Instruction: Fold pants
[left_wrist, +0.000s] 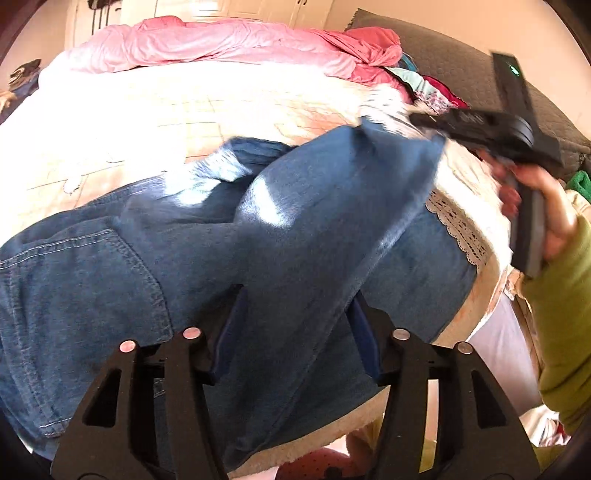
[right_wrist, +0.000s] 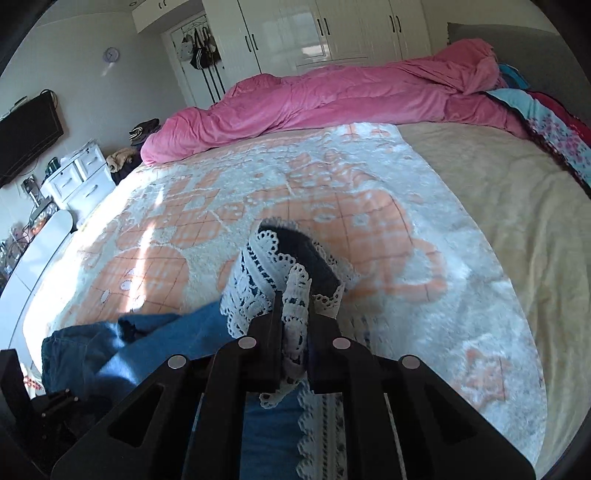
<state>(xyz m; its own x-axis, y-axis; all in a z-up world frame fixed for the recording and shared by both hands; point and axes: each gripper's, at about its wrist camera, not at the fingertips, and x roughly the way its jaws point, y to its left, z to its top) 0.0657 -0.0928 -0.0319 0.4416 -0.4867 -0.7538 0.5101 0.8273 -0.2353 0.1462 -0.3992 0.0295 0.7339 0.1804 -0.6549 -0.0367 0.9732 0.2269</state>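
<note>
one denim pants (left_wrist: 295, 229) leg lifted, lace-trimmed hem (right_wrist: 291, 295) bunched

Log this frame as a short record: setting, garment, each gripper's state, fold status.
setting: bed with a white-and-orange blanket and a pink duvet at the far side
garment: jeans with a lace hem, lying on the blanket
left gripper: open, above the jeans, holding nothing
right gripper: shut on the lace hem, leg end lifted
fold status: one leg raised, blurred by motion; fold not finished
</note>
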